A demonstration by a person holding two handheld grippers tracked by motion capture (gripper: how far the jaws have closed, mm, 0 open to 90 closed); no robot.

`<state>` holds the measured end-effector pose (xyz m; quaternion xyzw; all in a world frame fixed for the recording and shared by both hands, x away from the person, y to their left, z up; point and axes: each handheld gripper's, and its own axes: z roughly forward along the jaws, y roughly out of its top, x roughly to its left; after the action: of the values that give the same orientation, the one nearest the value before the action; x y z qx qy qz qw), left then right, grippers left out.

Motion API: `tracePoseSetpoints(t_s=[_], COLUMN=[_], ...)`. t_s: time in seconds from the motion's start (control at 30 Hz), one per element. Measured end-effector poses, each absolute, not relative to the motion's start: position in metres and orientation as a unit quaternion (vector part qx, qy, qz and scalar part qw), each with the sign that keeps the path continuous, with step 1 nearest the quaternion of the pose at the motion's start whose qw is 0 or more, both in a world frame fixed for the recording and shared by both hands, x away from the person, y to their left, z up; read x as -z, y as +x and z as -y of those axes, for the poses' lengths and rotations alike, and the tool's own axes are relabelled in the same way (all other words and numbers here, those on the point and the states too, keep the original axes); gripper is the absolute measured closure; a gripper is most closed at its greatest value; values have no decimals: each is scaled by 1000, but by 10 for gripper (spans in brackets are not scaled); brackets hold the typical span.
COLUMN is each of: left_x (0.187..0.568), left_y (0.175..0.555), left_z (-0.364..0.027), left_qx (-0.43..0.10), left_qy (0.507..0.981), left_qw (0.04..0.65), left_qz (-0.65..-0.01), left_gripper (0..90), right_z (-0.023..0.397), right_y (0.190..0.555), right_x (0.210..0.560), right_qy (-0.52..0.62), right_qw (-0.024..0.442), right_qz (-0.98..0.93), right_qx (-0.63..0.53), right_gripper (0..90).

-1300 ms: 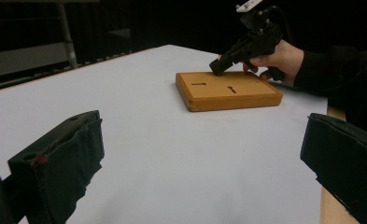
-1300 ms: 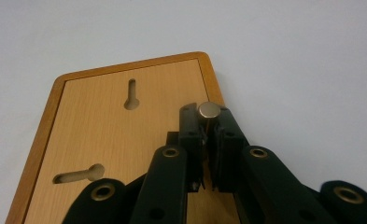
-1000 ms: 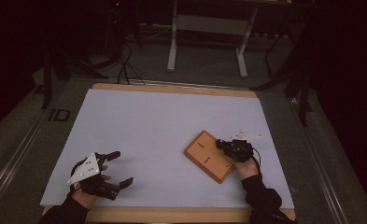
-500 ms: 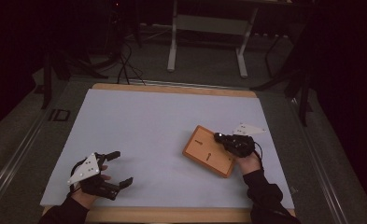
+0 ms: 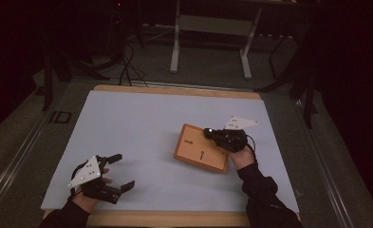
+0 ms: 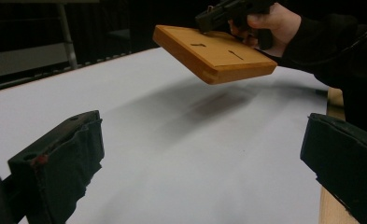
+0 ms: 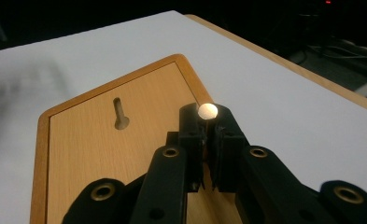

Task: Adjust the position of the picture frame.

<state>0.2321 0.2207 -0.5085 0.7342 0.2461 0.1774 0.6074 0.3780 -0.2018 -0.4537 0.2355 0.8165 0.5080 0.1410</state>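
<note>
Above the white table (image 5: 141,128), the right gripper (image 5: 211,133) pinches one edge of a stiff, likely light wooden board (image 5: 200,148), which may tilt; the left gripper (image 5: 119,172) rests wide open.

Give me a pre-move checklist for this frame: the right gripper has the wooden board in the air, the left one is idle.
1. Right gripper shut on the wooden board: ok, jaws closed over its edge.
2. Board off the table: ok, the left gripper view shows it tilted above its shadow.
3. Grip centred: not ok, it holds one edge and the board hangs out sideways.
4. Left gripper open and apart from the board: ok.
5. Hold firm enough against slipping: cannot tell.
</note>
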Motion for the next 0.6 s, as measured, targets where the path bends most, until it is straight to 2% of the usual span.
tracePoseSetpoints(t_s=[0.6], left_x=[508], left_y=[232], left_z=[-222], left_qx=[-178], left_qy=[735], left_qw=[607], left_qz=[-246], left_gripper=[0], right_z=[162], right_y=[384], right_x=[462], right_qy=[191], right_qw=[91], right_qz=[-832], right_qx=[-513], right_gripper=[849])
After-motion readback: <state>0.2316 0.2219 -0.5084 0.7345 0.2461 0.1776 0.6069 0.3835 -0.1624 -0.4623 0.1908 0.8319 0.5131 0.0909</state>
